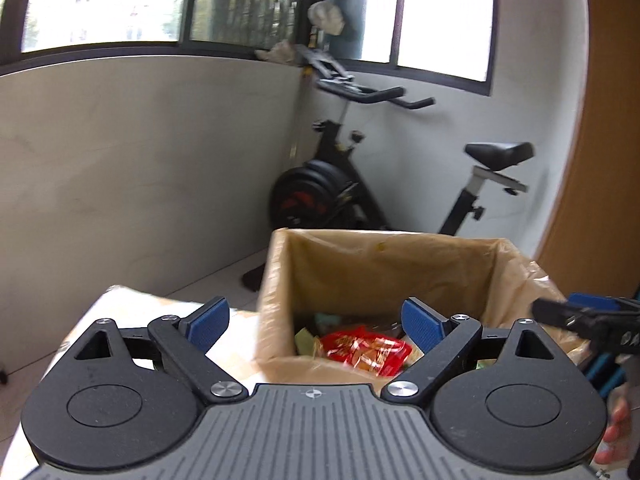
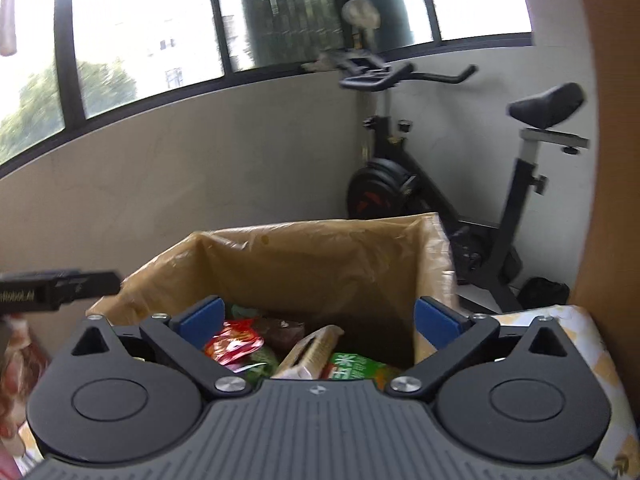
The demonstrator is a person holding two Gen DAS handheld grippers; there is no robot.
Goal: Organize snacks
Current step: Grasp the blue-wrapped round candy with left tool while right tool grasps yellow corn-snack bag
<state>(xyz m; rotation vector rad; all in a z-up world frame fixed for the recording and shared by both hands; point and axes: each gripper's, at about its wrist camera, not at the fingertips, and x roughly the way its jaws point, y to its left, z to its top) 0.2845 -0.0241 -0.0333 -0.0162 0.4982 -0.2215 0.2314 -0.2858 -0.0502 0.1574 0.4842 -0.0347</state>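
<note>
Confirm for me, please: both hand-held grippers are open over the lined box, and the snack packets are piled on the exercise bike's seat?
Not quite. The snack packets lie inside the lined box, as the right wrist view shows; the exercise bike's seat is bare. The left hand-held gripper and the right hand-held gripper are indeed open.

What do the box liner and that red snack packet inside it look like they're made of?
Box liner: likely thin translucent plastic film, tan and glossy; it wrinkles and drapes over the rim. Red snack packet: probably shiny plastic or foil wrap, judging by its crinkled reflective highlights.
</note>
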